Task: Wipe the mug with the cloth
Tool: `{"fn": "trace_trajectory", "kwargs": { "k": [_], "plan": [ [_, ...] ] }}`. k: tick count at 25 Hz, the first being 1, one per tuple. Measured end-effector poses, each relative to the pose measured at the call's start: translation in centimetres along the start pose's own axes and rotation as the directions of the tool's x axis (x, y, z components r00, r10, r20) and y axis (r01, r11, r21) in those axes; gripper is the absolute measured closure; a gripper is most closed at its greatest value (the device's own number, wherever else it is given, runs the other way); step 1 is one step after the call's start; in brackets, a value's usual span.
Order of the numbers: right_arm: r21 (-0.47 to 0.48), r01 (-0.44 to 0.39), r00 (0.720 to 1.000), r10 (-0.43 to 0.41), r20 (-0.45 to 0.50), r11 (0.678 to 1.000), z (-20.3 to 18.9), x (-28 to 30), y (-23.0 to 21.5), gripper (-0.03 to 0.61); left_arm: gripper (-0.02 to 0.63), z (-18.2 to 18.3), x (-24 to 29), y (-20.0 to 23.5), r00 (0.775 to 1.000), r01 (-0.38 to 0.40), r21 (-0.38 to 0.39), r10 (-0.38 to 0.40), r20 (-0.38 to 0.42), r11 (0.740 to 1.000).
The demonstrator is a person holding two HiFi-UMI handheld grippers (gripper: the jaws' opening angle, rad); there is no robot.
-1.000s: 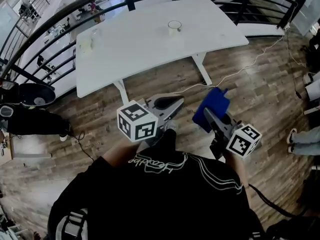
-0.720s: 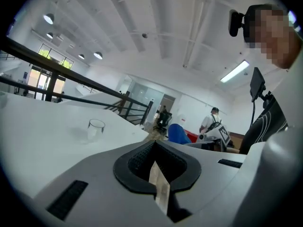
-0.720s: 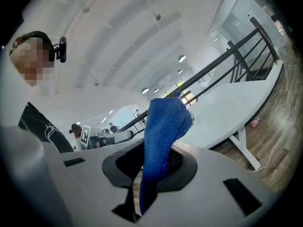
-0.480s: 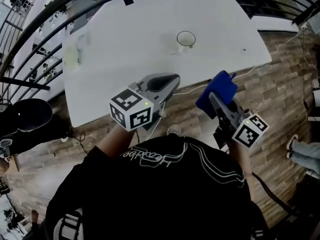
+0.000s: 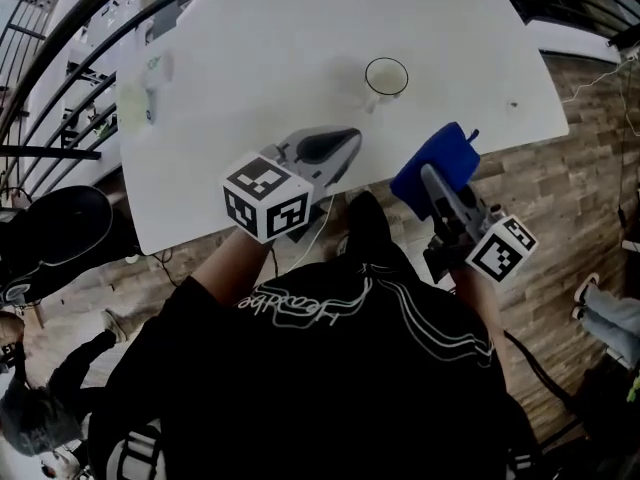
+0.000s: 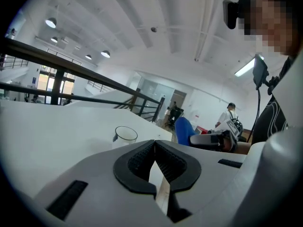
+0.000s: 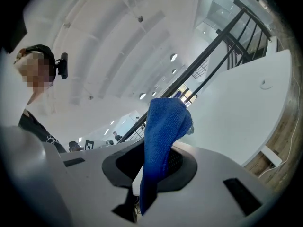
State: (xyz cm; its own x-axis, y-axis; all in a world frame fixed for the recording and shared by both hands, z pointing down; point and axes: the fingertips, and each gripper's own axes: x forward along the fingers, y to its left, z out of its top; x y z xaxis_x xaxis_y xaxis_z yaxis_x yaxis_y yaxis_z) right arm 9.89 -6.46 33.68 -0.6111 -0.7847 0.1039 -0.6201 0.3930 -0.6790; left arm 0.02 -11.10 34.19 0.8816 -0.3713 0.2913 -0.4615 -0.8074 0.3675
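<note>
A clear glass mug (image 5: 384, 80) (image 6: 124, 136) stands upright on the white table (image 5: 260, 58), a little right of its middle. My left gripper (image 5: 345, 140) (image 6: 155, 148) hovers over the table's near edge, shut with nothing between its jaws, the mug ahead and slightly to its left. To its right my right gripper (image 5: 432, 178) (image 7: 158, 145) is shut on a blue cloth (image 5: 437, 163) (image 7: 163, 131). The cloth sticks up out of the jaws and hangs over them, near the table's front edge.
A black railing (image 5: 70, 38) runs behind the table's left side. Small pale objects (image 5: 150, 73) lie at the table's far left. Wooden floor (image 5: 590, 168) with a white cable lies to the right. A person (image 5: 40, 398) stands at the lower left.
Both grippers have come forward from over the floor to the table's near edge. The mug now sits much closer. The right gripper still grips the cloth.
</note>
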Motion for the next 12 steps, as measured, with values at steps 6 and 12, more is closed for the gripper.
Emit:
{"fn": "trace_trajectory", "kwargs": {
  "k": [6, 12],
  "plan": [
    [0.036, -0.012, 0.999, 0.014, -0.039, 0.999, 0.1, 3.1, -3.2, 0.525, 0.606, -0.3, 2.8, 2.5, 0.999, -0.031, 0.02, 0.031, -0.041, 0.999],
    [0.087, -0.005, 0.999, 0.009, -0.042, 0.996, 0.7, 5.5, -5.5, 0.525, 0.604, -0.6, 4.6, 5.0, 0.997, -0.047, 0.019, 0.048, -0.066, 0.999]
  ]
}}
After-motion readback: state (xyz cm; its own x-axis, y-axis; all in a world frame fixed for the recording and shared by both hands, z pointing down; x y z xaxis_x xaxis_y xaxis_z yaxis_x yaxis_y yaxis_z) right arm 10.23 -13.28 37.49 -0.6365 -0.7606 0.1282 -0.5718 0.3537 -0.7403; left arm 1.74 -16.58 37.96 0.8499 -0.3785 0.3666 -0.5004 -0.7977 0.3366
